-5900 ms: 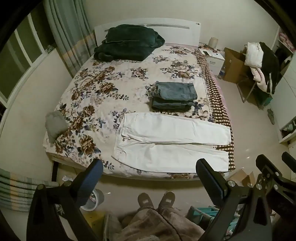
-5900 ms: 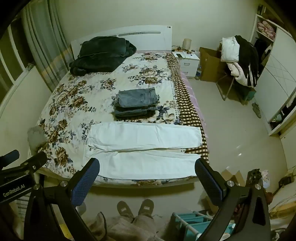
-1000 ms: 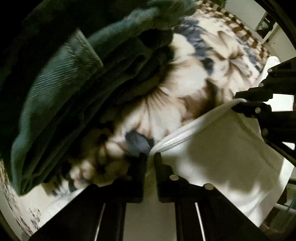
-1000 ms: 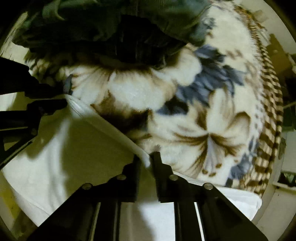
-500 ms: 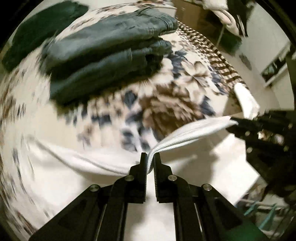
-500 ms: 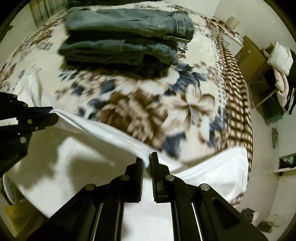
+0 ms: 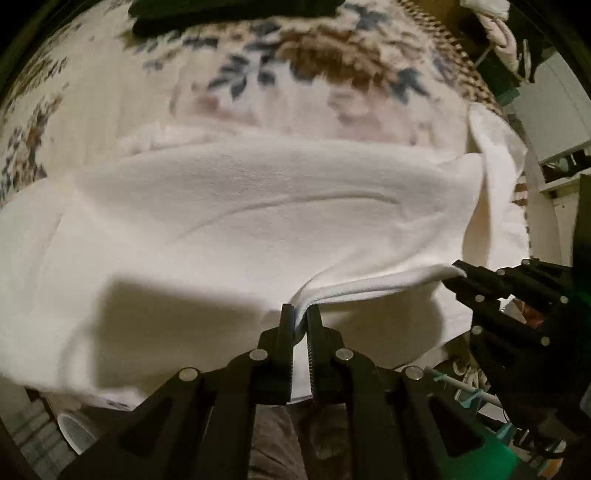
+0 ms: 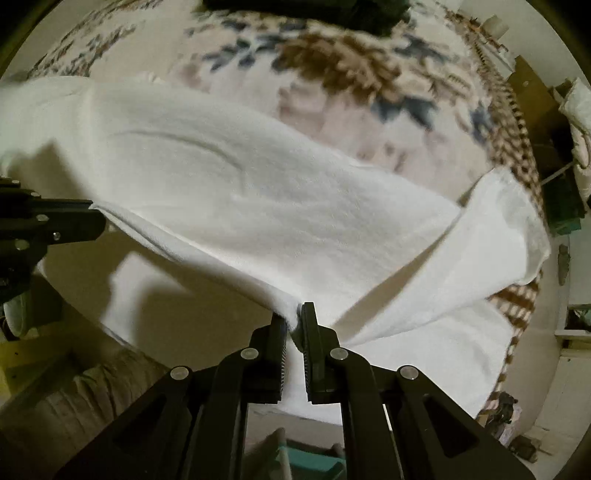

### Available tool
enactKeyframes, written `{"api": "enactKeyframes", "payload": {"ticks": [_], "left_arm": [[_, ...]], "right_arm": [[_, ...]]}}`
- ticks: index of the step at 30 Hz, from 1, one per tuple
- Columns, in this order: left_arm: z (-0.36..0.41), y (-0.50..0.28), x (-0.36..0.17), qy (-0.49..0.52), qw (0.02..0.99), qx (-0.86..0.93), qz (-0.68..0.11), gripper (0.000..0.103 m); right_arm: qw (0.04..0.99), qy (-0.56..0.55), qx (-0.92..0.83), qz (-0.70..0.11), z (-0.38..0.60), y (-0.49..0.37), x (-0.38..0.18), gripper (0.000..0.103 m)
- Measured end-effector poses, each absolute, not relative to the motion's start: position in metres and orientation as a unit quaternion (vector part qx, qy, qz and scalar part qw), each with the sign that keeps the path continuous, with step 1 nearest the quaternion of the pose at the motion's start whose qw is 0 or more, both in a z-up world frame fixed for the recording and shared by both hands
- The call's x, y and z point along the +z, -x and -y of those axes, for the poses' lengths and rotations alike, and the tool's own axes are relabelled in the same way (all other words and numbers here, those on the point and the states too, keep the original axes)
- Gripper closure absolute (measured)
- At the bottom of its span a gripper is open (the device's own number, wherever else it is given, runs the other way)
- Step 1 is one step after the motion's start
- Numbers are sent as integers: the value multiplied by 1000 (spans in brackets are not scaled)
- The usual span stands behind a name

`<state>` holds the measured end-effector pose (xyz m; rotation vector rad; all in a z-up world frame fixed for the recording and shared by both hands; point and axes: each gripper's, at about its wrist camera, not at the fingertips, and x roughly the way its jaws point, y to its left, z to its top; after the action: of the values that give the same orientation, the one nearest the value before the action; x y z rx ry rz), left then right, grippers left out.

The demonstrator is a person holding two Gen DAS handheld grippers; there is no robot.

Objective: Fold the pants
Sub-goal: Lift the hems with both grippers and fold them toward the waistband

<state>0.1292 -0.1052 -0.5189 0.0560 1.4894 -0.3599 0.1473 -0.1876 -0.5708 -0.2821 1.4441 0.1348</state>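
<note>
Since half a second ago both tools have drawn the gripped edge of the white pants (image 7: 258, 206) back toward the near side of the bed, so that the raised leg now spreads over the leg beneath it; the folded jeans (image 7: 236, 11), then in the middle of both views, now sit only at the top margin. Compared with the frames of about six seconds ago, the pants are no longer laid flat with both legs side by side and the tools are no longer wide apart above the floor.

Bed (image 7: 110, 92): floral cover, blurred, with a checked under-layer (image 8: 517, 140) showing along its right side. The pants lie across its near part. In the right wrist view the far hem end (image 8: 509, 229) is turned up and creased over the lower leg.

Left tool (image 7: 300, 321): jaws narrow, closed on the ribbed fold of the pants edge. Right tool (image 8: 293, 317): jaws narrow, likewise clamped on the same edge further along. The cloth edge runs taut between the two; each tool appears in the other's view, the right tool (image 7: 458, 277) at the right margin, the left tool (image 8: 92, 218) at the left margin.

Containers: a white cup-like vessel (image 7: 75, 435) stands on the floor at lower left; its contents cannot be told
</note>
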Motion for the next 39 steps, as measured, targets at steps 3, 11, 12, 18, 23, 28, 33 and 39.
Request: {"api": "enactKeyframes", "payload": {"ticks": [3, 11, 12, 18, 23, 28, 33, 39], "left_arm": [[104, -128, -535, -5, 699, -139, -702, 91], [86, -132, -518, 9, 707, -71, -704, 38], [81, -134, -508, 1, 718, -51, -694, 38], [72, -154, -491, -21, 750, 14, -661, 32], [102, -183, -507, -41, 756, 30, -652, 32], [118, -200, -518, -61, 759, 30, -647, 32], [128, -209, -522, -71, 760, 33, -645, 32], [140, -202, -518, -65, 755, 19, -653, 32]], "right_arm": [[729, 115, 55, -672, 191, -147, -584, 93], [708, 38, 43, -704, 213, -137, -573, 20], [709, 29, 36, -703, 218, -134, -566, 20], [732, -73, -65, -675, 281, -131, -528, 20], [737, -137, -151, -644, 345, -176, -519, 20], [737, -145, -161, -640, 370, -252, -545, 20], [717, -145, -175, -659, 367, -288, -575, 28], [742, -154, -215, -615, 381, -252, -536, 94]]}}
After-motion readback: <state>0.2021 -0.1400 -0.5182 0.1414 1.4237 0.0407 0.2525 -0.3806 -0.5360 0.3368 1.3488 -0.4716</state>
